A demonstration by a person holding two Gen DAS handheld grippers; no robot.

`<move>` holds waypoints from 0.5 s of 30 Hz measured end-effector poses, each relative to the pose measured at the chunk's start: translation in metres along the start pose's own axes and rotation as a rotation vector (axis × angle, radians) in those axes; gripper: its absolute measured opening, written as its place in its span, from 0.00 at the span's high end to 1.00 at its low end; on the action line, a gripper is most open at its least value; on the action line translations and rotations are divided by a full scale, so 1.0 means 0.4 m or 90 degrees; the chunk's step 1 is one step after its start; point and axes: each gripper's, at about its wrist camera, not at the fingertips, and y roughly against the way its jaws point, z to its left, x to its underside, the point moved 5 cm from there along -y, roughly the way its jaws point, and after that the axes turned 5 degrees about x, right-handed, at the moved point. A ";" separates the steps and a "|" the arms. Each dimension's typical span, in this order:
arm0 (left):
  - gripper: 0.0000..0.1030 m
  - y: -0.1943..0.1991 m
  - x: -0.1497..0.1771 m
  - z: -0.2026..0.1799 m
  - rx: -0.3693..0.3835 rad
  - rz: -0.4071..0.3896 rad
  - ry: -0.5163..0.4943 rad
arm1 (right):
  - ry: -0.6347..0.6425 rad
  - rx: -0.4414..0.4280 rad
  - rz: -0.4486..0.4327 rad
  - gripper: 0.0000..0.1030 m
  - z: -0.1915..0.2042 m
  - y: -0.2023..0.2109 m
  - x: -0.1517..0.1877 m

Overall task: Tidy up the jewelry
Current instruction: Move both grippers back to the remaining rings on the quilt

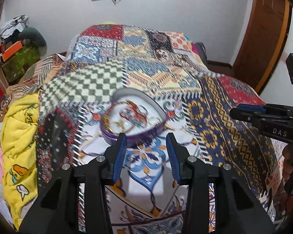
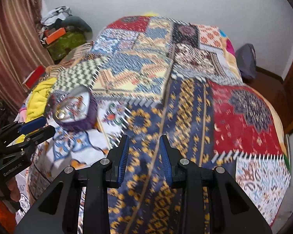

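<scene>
A round purple box (image 1: 115, 134) with a white lining sits on the patchwork bedspread and holds tangled jewelry (image 1: 134, 113), blurred by motion. It also shows in the right wrist view (image 2: 82, 122), with a gold ring (image 2: 60, 113) inside. My left gripper (image 1: 146, 139) is open and empty, just short of the box's near rim. My right gripper (image 2: 144, 141) is open and empty over the blue and gold patch, to the right of the box. Each gripper shows at the edge of the other's view: the right gripper (image 1: 250, 111) and the left gripper (image 2: 39, 125).
The patchwork bedspread (image 1: 214, 117) covers the bed. A yellow printed cloth (image 1: 17, 136) lies at the left edge. A pile of clothes and boxes (image 1: 19, 44) stands at the back left. A wooden door frame (image 1: 263, 39) is at the right.
</scene>
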 end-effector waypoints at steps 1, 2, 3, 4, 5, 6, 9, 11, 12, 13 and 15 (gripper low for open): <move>0.60 -0.007 0.008 -0.007 0.004 0.007 -0.001 | -0.003 0.000 0.006 0.72 -0.006 -0.004 0.009; 0.61 -0.012 0.013 -0.011 0.007 0.011 -0.002 | -0.006 -0.002 0.011 0.72 -0.011 -0.007 0.018; 0.60 -0.017 0.018 -0.016 0.009 0.016 -0.002 | -0.011 -0.006 0.020 0.72 -0.016 -0.015 0.026; 0.61 -0.026 0.025 -0.022 0.014 0.024 -0.002 | -0.014 -0.008 0.025 0.72 -0.020 -0.020 0.033; 0.61 -0.030 0.029 -0.025 0.017 0.027 -0.003 | -0.017 -0.010 0.030 0.72 -0.022 -0.024 0.037; 0.61 -0.037 0.033 -0.030 0.019 0.032 -0.005 | -0.019 -0.013 0.036 0.72 -0.024 -0.032 0.041; 0.61 -0.054 0.039 -0.043 0.026 0.040 -0.009 | -0.015 -0.017 0.052 0.72 -0.020 -0.055 0.042; 0.61 -0.064 0.042 -0.048 0.029 0.046 -0.009 | -0.013 -0.016 0.059 0.72 -0.018 -0.071 0.038; 0.61 -0.070 0.042 -0.050 0.030 0.048 -0.010 | -0.008 -0.018 0.062 0.72 -0.014 -0.080 0.031; 0.60 -0.075 0.042 -0.051 0.031 0.050 -0.010 | -0.005 -0.021 0.063 0.72 -0.011 -0.085 0.027; 0.61 -0.083 0.044 -0.054 0.031 0.054 -0.010 | 0.002 -0.025 0.065 0.72 -0.005 -0.098 0.016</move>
